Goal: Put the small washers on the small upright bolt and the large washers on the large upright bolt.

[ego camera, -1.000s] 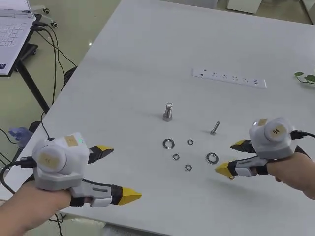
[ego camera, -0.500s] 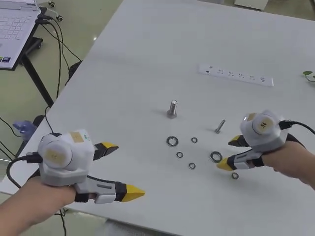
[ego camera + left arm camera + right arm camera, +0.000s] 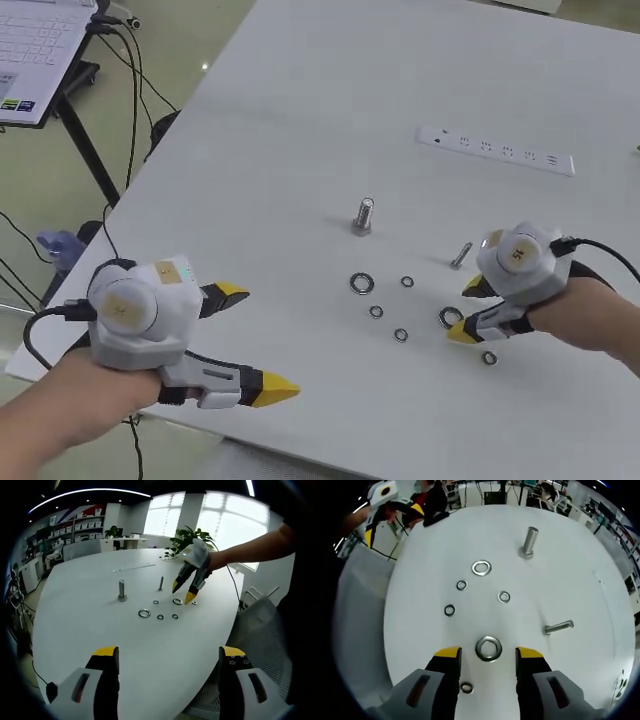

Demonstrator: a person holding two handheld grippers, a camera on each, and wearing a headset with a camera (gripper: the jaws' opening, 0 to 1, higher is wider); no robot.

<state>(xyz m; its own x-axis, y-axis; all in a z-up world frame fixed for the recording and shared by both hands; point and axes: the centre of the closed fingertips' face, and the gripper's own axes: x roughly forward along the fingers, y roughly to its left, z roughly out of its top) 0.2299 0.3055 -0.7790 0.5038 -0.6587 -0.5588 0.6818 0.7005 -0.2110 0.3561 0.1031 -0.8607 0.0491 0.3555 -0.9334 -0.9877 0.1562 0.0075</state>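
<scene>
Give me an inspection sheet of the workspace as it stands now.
Surface: white table, no marks seen.
Job's things: large bolt and small bolt upright, no washers on either; first large washer and four small washers lie flat between the grippers; second large washer lies between the right gripper's jaws.
Clutter: power strip beyond the bolts.
Grippers: left gripper open, holding nothing; right gripper open, holding nothing.
Cables: gripper lead; laptop cables hang left of the table.
Surroundings: laptop, potted plant.
</scene>
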